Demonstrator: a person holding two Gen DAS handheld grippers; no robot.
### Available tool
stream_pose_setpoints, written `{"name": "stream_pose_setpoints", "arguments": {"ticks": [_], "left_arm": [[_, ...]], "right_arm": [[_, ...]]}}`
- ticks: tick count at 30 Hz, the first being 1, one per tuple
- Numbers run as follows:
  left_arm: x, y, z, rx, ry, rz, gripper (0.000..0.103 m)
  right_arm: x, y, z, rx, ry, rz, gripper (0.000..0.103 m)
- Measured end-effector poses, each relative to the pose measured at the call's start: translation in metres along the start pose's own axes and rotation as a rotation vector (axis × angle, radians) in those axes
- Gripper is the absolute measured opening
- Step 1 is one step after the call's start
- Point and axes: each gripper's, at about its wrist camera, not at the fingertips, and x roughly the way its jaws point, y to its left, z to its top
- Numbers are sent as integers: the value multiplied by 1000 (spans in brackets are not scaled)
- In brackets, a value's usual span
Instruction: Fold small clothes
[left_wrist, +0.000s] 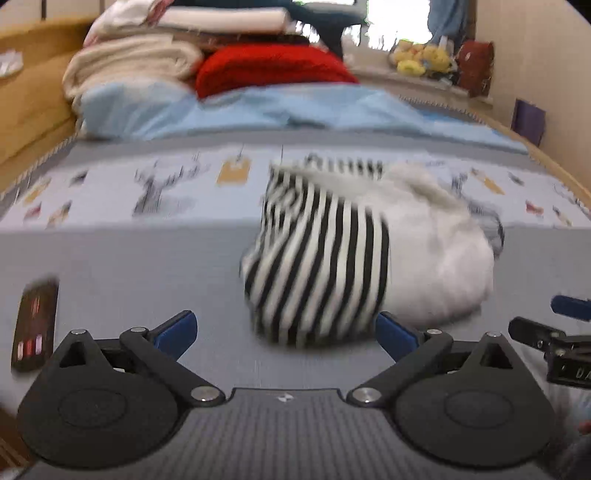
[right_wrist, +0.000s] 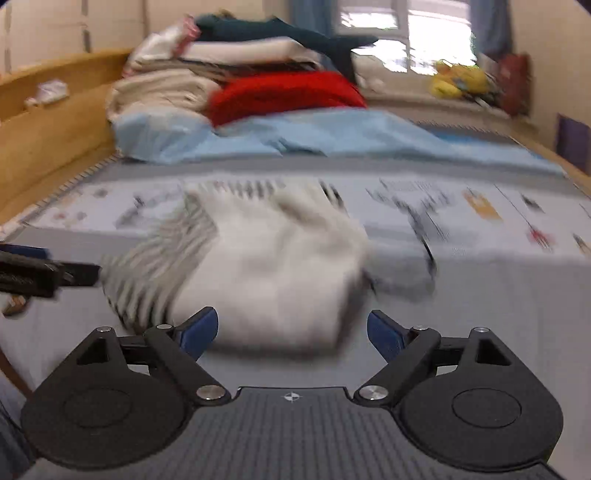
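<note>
Left gripper (left_wrist: 286, 334): jaws spread wide, blue pads clear of any cloth, nothing clamped. The near edge of the folded garment (left_wrist: 354, 254) lies between and just beyond the pads, not touched by them.

Right gripper (right_wrist: 291, 330): jaws likewise apart, nothing clamped. The same garment (right_wrist: 258, 273) lies directly ahead of the pads, its near edge between them without visible contact.

Garment: a small item, part black-and-white striped, part plain white, folded into a compact bundle. In the left wrist view the striped part is on the left and the white part on the right. It rests on the bed cover (left_wrist: 122, 258), a grey sheet with a printed band of small figures and tags. The print is blurred; no writing on it can be read.

Each gripper shows at the edge of the other's view: the right one (left_wrist: 554, 332) at the right edge, where pale characters on its black body are too blurred to read. A small compass-like mark is on the grey body of each gripper; no brand name is readable.

Farther back: a light blue sheet (left_wrist: 258, 110), a red blanket (left_wrist: 269, 66), cream folded bedding (left_wrist: 129, 62), a wooden bed frame (left_wrist: 29, 103), and yellow soft toys (left_wrist: 424, 59) by the window.
</note>
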Motion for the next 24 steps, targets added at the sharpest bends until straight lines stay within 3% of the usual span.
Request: {"name": "stream_pose_setpoints", "arguments": {"ticks": [2,8,24], "left_arm": [[-4,0,-18,-6,28,23,103],[-14,-3,-39,8,10,20,103],[-3,-12,-42,54,7,45,103]], "right_arm": [[-10,3,-21,1,42,-42,89],[-28,15,-45,-54,-24,-81,89],[-27,15,-50,-63,-33,-47,89]]}}
